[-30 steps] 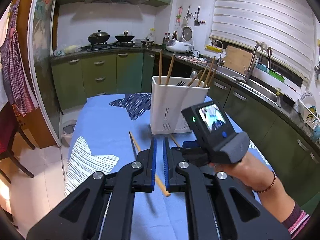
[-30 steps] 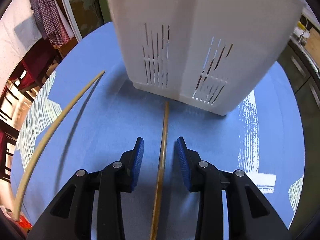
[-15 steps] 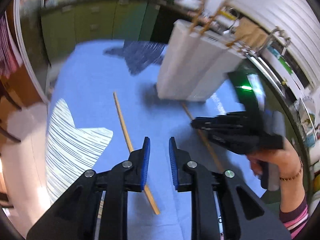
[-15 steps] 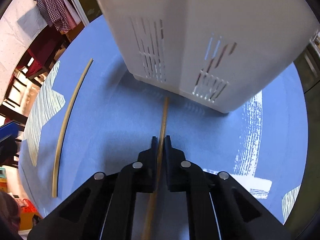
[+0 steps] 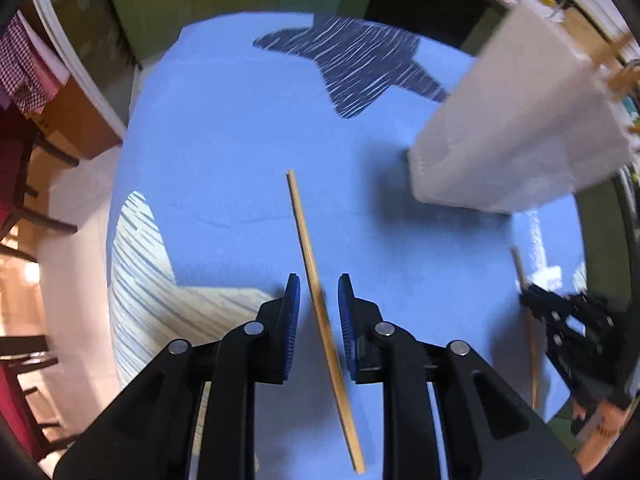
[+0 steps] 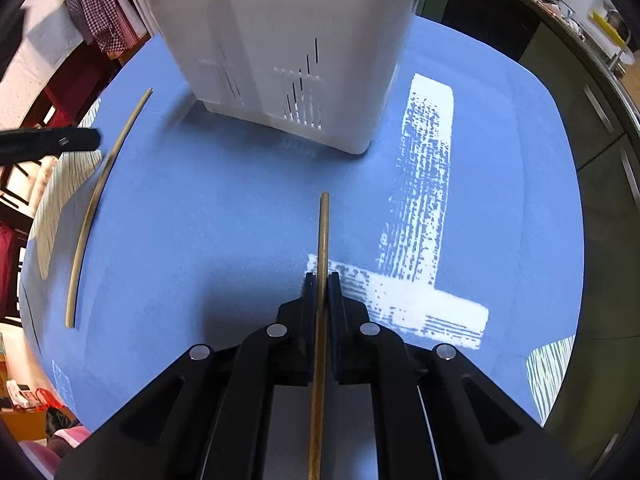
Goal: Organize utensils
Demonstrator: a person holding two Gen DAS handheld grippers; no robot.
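Jaws of the left gripper (image 5: 318, 300) stand apart around a pale wooden chopstick (image 5: 316, 276) lying on the blue tablecloth (image 5: 224, 152), apparently untouched. Rightward, the right gripper (image 6: 322, 286) is clenched on a darker wooden chopstick (image 6: 323, 232) before the white slotted plastic utensil holder (image 6: 280, 40).

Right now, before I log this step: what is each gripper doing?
Left gripper: open, jaws astride the pale chopstick, pads not touching it.
Right gripper: shut on the dark chopstick.
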